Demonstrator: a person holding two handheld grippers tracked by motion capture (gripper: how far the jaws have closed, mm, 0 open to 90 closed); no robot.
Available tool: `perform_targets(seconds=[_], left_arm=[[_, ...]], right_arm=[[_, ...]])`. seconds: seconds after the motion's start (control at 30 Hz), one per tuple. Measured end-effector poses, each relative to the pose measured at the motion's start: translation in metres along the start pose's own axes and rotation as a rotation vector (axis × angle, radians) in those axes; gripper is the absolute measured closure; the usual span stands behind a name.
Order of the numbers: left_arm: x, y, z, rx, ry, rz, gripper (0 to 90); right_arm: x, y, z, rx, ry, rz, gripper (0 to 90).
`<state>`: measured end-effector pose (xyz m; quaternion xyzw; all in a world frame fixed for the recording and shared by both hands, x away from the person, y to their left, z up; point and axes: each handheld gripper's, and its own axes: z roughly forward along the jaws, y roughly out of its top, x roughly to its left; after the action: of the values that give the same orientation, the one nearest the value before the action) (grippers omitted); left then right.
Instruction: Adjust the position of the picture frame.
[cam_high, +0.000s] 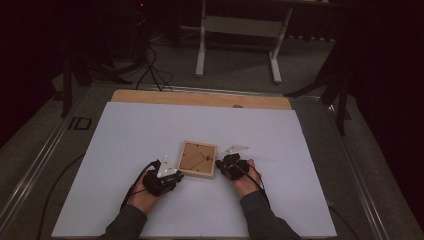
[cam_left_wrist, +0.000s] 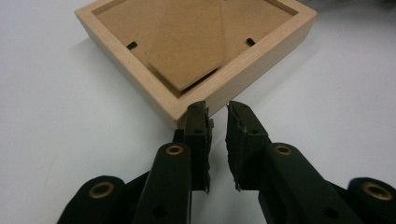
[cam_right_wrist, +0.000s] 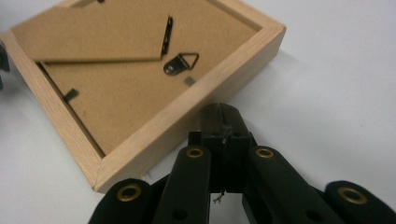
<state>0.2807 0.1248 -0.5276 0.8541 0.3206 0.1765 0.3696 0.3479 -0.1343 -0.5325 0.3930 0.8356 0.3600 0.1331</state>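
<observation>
A light wooden picture frame (cam_high: 198, 159) lies face down on the white sheet (cam_high: 150, 130), its brown backing board, hanger and stand flap facing up. My left gripper (cam_high: 178, 175) is at the frame's near-left corner. In the left gripper view the jaws (cam_left_wrist: 217, 109) stand a small gap apart, with nothing between them and their tips just short of the frame's corner (cam_left_wrist: 196, 46). My right gripper (cam_high: 219, 166) is at the frame's right side. Its jaws (cam_right_wrist: 223, 112) are shut together, tips against the frame's wooden edge (cam_right_wrist: 140, 84).
The white sheet covers a wooden tabletop whose bare strip (cam_high: 200, 97) shows at the far edge. Beyond it stand a white desk frame (cam_high: 240, 30) and dark stands, with cables (cam_high: 150, 70) on the floor. Metal rails run along both sides of the table.
</observation>
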Motion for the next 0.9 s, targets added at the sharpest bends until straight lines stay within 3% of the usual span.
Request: perform_targets(seconds=[0.1, 0.17, 0.27, 0.57, 0.9], left_arm=[[0.0, 0.0, -0.006, -0.017, 0.038, -0.01, 79.1], [0.004, -0.001, -0.01, -0.027, 0.051, -0.039, 78.9], [0.008, -0.004, -0.009, -0.011, 0.085, -0.059, 75.4], [0.005, -0.002, 0.003, 0.022, 0.083, -0.034, 77.5], [0.0, 0.004, 0.011, 0.015, 0.088, -0.038, 79.9]], right_arm=[[-0.001, 0.001, -0.005, -0.017, 0.001, 0.001, 90.0], [-0.001, 0.002, -0.008, -0.029, 0.004, 0.004, 90.0], [0.0, 0.002, -0.013, -0.038, 0.008, 0.004, 90.0], [0.005, 0.002, -0.015, -0.004, 0.026, -0.019, 90.0], [-0.01, 0.005, -0.009, -0.024, 0.016, 0.028, 90.0]])
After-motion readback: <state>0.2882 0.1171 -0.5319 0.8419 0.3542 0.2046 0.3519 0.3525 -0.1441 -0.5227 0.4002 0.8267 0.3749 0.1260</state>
